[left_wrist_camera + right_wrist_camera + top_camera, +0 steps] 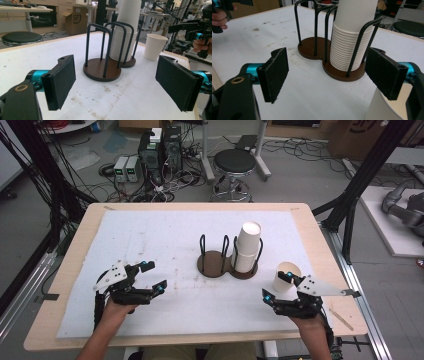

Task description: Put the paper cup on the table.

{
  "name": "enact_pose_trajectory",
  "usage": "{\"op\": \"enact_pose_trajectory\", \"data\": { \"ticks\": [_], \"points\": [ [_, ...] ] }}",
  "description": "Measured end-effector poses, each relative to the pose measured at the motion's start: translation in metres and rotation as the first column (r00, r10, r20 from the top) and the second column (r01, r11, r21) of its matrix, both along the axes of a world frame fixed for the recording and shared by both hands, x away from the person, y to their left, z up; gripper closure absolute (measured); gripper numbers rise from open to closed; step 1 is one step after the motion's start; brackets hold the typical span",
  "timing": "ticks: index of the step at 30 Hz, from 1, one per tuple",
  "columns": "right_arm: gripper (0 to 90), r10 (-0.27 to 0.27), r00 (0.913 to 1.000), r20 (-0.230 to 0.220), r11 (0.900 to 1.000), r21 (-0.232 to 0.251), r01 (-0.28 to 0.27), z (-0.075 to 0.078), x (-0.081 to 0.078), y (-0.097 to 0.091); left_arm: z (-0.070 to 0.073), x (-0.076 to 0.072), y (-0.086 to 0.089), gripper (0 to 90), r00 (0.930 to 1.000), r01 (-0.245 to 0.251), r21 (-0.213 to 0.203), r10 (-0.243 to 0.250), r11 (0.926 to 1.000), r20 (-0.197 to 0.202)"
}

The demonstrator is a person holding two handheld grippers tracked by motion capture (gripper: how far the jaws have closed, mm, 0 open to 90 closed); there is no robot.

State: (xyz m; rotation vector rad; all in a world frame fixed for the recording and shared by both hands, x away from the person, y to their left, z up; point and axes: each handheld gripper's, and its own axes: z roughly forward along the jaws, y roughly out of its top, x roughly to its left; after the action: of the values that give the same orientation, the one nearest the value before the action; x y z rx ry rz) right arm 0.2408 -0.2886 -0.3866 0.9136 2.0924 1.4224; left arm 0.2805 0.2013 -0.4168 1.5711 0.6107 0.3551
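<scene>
One paper cup (286,276) half-hidden, right tongs (278,285)

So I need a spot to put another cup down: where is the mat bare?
Bare mat lies left of the cup holder, and in front of it between the left gripper and right gripper. It is crowded between the cup stack and the single cup.

Even, diffuse overhead light keeps the scene bright, and the white tabletop (150,240) shows almost no glare. Shadows are soft and short, pooling just under the cup holder (214,265) and each hand-held gripper. The high view is slightly soft and grainy overall. Both gripper views bend straight lines near the edges, and the nearest jaw pads look a little blurred, the far room hazier.
</scene>
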Motion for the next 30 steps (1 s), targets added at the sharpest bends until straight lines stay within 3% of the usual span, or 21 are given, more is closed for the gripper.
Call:
{"op": "enact_pose_trajectory", "data": {
  "ticks": [18,30],
  "points": [
    [20.0,0.014,0.9998,0.012,0.9985,-0.054,-0.013,0.000,0.001,0.010,0.001,-0.007,0.002,16.2,0.9999,-0.004,0.011,0.004,0.9999,0.012],
    [20.0,0.015,0.9998,0.010,0.9986,-0.052,-0.014,0.001,0.001,0.010,0.000,-0.007,0.000,16.3,1.0000,-0.004,0.013,0.004,0.9999,0.008]
  ]
}}
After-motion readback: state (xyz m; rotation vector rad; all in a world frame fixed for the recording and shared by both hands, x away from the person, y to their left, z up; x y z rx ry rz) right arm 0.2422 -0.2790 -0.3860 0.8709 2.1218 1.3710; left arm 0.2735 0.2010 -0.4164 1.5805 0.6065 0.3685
